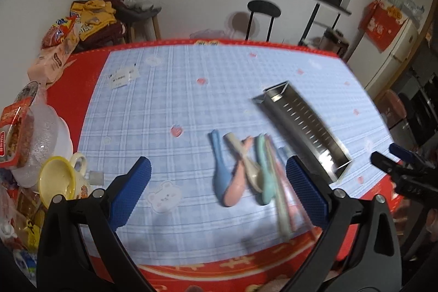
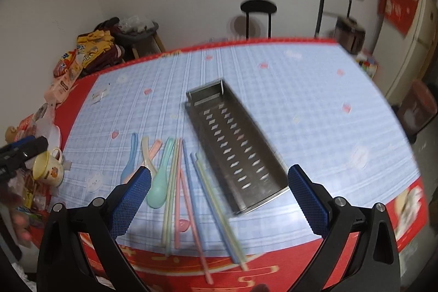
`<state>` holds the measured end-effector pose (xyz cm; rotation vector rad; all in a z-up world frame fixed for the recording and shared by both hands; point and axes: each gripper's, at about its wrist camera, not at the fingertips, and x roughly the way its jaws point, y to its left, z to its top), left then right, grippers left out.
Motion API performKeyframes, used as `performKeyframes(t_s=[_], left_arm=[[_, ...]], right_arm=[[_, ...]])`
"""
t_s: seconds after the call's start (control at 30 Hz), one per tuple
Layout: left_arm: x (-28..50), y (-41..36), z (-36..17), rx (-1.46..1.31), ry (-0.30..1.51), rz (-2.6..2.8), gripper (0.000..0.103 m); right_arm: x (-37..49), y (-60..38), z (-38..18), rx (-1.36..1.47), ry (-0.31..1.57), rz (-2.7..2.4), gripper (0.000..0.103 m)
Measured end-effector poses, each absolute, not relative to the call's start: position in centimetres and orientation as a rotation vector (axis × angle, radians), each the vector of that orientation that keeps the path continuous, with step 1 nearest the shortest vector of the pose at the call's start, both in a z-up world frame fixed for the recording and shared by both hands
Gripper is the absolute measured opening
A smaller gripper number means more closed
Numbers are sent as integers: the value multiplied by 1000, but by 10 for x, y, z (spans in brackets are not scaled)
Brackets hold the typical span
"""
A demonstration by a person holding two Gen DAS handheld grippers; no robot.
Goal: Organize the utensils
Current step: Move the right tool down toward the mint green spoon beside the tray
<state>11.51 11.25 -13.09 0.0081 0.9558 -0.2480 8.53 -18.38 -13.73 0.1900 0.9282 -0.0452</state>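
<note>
A perforated steel utensil tray (image 2: 235,144) lies empty on the blue checked cloth; it also shows in the left wrist view (image 1: 306,125). To its left lie pastel spoons: blue (image 1: 220,168), pink (image 1: 236,182), cream (image 1: 245,160) and mint (image 2: 161,182). Several pastel chopsticks (image 2: 191,196) lie fanned between the spoons and the tray. My left gripper (image 1: 219,190) hovers open above the spoons, holding nothing. My right gripper (image 2: 219,199) hovers open above the chopsticks and the tray's near end, also holding nothing. Both views are motion-blurred.
A yellow cup (image 1: 58,179), a clear bowl (image 1: 46,138) and snack packets (image 1: 58,45) crowd the table's left edge. A black stool (image 1: 264,10) and a white fridge (image 1: 394,54) stand beyond the table. The red table border (image 1: 219,267) runs along the near edge.
</note>
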Motion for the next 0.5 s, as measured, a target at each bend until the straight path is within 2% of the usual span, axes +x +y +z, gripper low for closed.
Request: performKeyframes(t_s=[0.27, 0.5], left_arm=[[137, 129, -192, 80, 1044, -296, 97], [149, 145, -219, 26, 1095, -298, 97]], right_arm=[[96, -155, -177, 129, 1037, -103, 98], [109, -129, -197, 89, 1086, -54, 97]])
